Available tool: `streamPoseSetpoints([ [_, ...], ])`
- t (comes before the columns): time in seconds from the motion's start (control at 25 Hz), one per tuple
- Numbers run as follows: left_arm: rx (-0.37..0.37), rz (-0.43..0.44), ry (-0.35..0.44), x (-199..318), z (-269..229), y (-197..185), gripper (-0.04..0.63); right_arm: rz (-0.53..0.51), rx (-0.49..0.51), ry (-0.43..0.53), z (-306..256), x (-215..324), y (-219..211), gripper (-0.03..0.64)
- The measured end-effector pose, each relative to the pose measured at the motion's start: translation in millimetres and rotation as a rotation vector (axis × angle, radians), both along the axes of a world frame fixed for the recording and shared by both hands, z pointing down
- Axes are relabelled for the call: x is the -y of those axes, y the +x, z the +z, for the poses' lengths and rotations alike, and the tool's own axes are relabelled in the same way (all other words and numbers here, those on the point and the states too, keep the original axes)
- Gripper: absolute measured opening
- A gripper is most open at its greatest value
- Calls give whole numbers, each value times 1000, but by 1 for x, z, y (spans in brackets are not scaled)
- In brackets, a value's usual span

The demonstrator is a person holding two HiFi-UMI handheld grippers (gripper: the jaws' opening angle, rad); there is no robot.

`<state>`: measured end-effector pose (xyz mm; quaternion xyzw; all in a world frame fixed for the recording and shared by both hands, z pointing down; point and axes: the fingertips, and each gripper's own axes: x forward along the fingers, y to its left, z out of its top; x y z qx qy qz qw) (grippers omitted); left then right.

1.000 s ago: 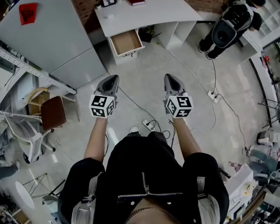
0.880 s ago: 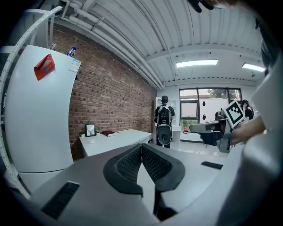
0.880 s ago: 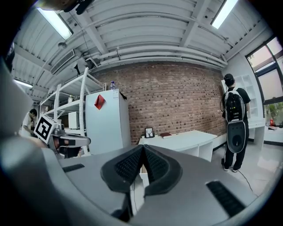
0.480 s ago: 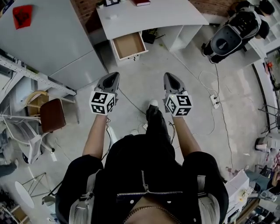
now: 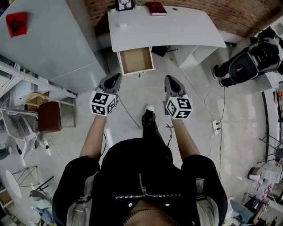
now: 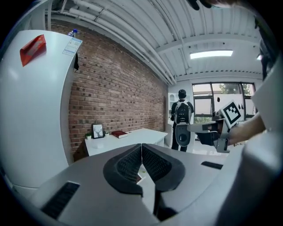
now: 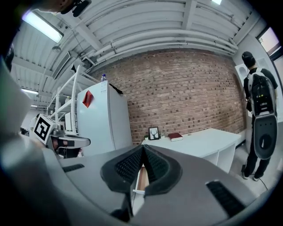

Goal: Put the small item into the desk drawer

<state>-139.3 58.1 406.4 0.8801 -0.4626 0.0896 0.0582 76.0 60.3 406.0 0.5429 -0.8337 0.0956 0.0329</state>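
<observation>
The white desk [image 5: 177, 31] stands against the brick wall ahead, its wooden drawer [image 5: 136, 60] pulled open under its left end. On the desktop's left part lies a small pale item [image 5: 122, 25]. Both grippers are held out in front of the person, above the floor and short of the drawer. My left gripper [image 5: 116, 77] is shut with nothing in it, its pads [image 6: 132, 162] meeting. My right gripper [image 5: 169, 79] is shut and empty too, and its own view shows the drawer [image 7: 140, 178] just beyond its closed pads [image 7: 152, 164].
A picture frame [image 5: 125, 4] and a red book [image 5: 155, 9] sit at the desk's back edge. A tall white cabinet [image 5: 48, 39] stands left of the desk, a brown chair [image 5: 49, 116] further left. A black and white machine [image 5: 252, 64] stands right. Cables and a power strip [image 5: 215, 126] lie on the floor.
The person has walked towards the desk: desk and drawer sit nearer and lower in the head view. Both grippers stay shut, held out in front as before.
</observation>
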Motion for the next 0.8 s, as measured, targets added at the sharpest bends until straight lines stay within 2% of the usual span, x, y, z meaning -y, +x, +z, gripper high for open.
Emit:
streamPoseSetpoints([
  [0.16,-11,-86,-21,62,3,4,21,-86,-4,-26,5,81,1,6],
  [0.44,-19,-150,-17,154,-8,26,21,-185,-7,-7,-14,194,13,6],
  [0.8,1,-184,-9,216,-16,32,21,-258,9,-3,-17,260,3,6],
])
